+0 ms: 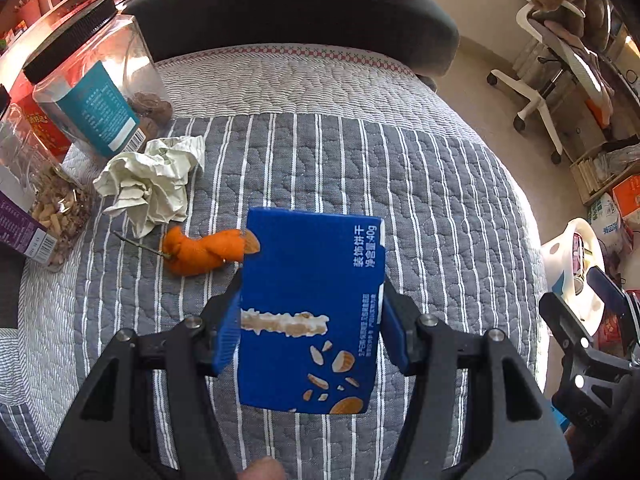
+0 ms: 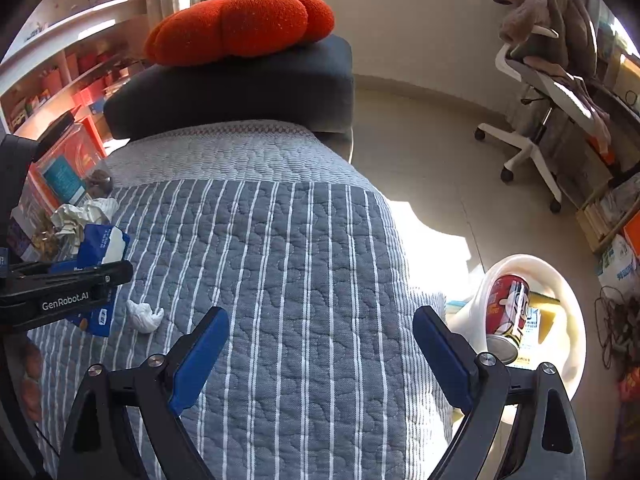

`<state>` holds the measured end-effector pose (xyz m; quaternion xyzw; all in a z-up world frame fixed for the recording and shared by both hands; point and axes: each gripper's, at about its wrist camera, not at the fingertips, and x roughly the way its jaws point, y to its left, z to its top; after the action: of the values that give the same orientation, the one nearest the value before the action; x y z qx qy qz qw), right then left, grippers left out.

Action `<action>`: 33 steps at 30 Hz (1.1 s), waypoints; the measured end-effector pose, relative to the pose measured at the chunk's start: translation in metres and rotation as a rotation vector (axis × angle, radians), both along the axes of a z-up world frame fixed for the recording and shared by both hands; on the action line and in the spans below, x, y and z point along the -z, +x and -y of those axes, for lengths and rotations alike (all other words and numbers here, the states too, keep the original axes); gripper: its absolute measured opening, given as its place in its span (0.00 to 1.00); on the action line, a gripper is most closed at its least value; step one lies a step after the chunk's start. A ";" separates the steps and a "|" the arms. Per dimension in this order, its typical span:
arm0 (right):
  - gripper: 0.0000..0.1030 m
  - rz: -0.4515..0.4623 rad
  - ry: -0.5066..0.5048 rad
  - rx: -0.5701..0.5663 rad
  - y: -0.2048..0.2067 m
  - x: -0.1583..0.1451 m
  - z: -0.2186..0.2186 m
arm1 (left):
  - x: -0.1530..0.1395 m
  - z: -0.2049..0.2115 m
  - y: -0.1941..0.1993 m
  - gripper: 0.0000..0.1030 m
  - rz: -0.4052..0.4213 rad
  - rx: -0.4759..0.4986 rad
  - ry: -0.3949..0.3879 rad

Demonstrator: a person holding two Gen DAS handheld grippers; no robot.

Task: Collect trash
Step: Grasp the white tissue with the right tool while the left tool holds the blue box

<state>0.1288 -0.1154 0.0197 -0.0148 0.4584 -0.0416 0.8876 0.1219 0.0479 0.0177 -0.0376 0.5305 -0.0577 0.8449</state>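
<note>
Clamped in the left gripper [image 1: 310, 320], its jaws shut on both sides, 1 blue biscuit box [image 1: 312, 304] hangs above the striped quilt [image 1: 440, 200]; right gripper [image 2: 320, 354] jaws gape empty, beside the white bin [image 2: 560, 280].

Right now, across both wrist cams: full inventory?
Blue cardboard biscuit box: 1, blue, clamped in the left gripper.
Orange peel: 1, orange, on the quilt beside the box.
Crumpled paper wad: 1, off-white, left on the quilt.
Small white tissue scrap: 1, white, on the quilt.
Clear plastic jar: 1, black lid, far left.
White plastic bin: 1, white, on the floor, red can inside.
Striped grey quilt: 1.
Left gripper: shut on the box.
Right gripper: open, empty.
</note>
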 end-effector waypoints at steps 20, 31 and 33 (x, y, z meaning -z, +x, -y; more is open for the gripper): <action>0.91 -0.165 0.249 -0.181 0.021 0.054 -0.077 | 0.010 -0.115 -0.060 0.59 0.018 -0.238 -0.151; 0.64 -0.173 0.173 -0.289 0.018 0.083 -0.124 | 0.016 -0.111 -0.056 0.60 -0.018 -0.210 -0.161; 0.58 -0.170 0.163 -0.308 0.016 0.083 -0.127 | 0.016 -0.110 -0.056 0.60 -0.025 -0.212 -0.158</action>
<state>0.1451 0.0116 -0.0631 -0.0163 0.5257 0.1337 0.8399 0.0660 0.1581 0.0017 -0.1607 0.5280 -0.0095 0.8339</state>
